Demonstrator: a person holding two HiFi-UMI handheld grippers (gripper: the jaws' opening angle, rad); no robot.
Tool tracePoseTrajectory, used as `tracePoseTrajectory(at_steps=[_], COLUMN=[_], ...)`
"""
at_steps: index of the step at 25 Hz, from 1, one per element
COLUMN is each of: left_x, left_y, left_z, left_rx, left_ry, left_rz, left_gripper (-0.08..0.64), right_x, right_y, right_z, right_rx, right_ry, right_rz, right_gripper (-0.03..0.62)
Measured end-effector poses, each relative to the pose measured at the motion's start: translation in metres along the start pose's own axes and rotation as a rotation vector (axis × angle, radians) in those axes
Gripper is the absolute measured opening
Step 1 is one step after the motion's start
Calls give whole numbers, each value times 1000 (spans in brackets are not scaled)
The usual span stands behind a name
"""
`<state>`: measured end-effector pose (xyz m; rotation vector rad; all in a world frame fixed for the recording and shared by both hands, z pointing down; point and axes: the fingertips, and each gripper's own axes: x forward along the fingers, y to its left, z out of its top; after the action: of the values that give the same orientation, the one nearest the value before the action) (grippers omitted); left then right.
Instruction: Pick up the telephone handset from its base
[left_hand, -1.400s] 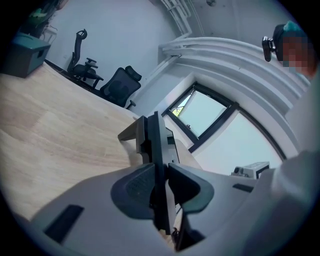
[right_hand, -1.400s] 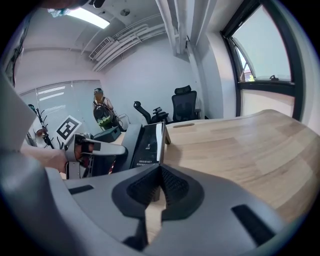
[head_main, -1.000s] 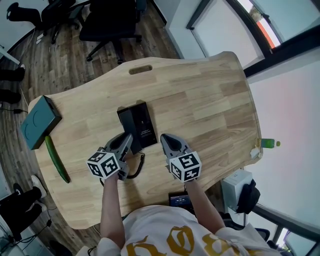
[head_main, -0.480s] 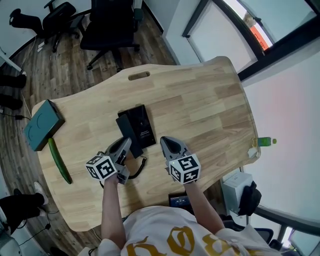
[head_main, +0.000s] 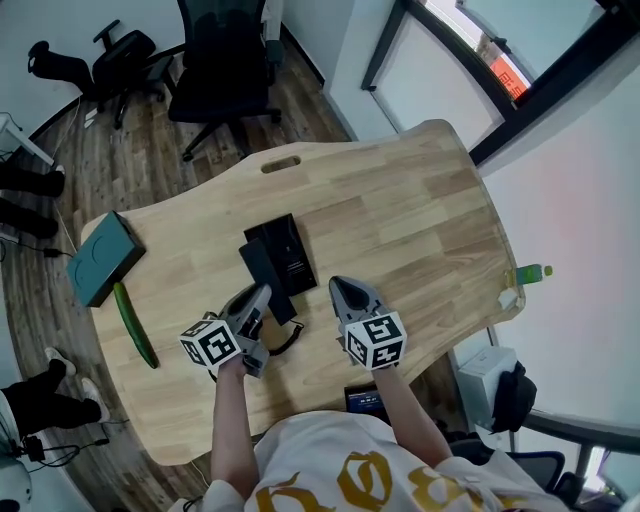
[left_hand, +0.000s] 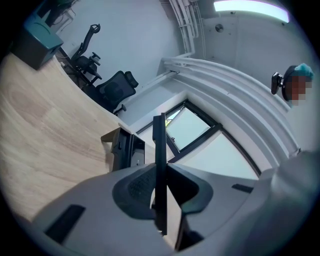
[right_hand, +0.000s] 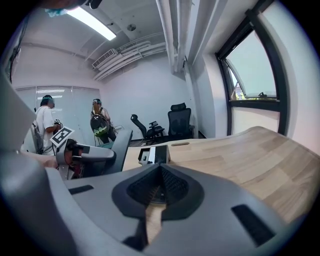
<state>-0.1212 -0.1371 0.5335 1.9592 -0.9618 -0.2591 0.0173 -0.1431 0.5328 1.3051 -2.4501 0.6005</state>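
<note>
The black telephone base lies flat near the middle of the wooden table. My left gripper is shut on the black handset, which hangs above the base's left side. Its coiled cord trails down to the table. In the left gripper view the handset stands edge-on between the pads of the left gripper, with the base behind. My right gripper hovers to the right of the base, shut and empty. In the right gripper view the right gripper points at the base.
A teal box and a green cucumber lie at the table's left end. A green bottle stands at the right edge. Black office chairs stand beyond the far edge. People stand at the room's back.
Both grippers have risen a little. The handset has come up with the left gripper, away from the base.
</note>
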Motion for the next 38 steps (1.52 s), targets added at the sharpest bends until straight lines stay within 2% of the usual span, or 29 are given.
tracePoseTrajectory(at_steps=[6,10,14,27,33,38], left_x=[-14,-25,-31,-44,-52,-56], left_y=[-17,-26,-36,-68,-81,-96], left_z=[1,2,9,-4,-8,-1], left_rx=[19,28,44,40,57,71], left_ry=[-4,-15,-34,-34,-51,-66], left_rz=[-16,-21,-45,-66,-45,-54], left_gripper=[72,72,72,72,72,72], right_x=[-18,-35,-41,-61,-70,-75], right_y=[6,16,24,21,18,18], right_z=[16,29,44,54,57,69], right_rx=[-2,29,-19,-46,-69,-89], right_ry=[-56,-102,-148,-177,-185,-209], right_rz=[-18,-14,-11,31,55,61], right_gripper=[5,5,5,5,5,5])
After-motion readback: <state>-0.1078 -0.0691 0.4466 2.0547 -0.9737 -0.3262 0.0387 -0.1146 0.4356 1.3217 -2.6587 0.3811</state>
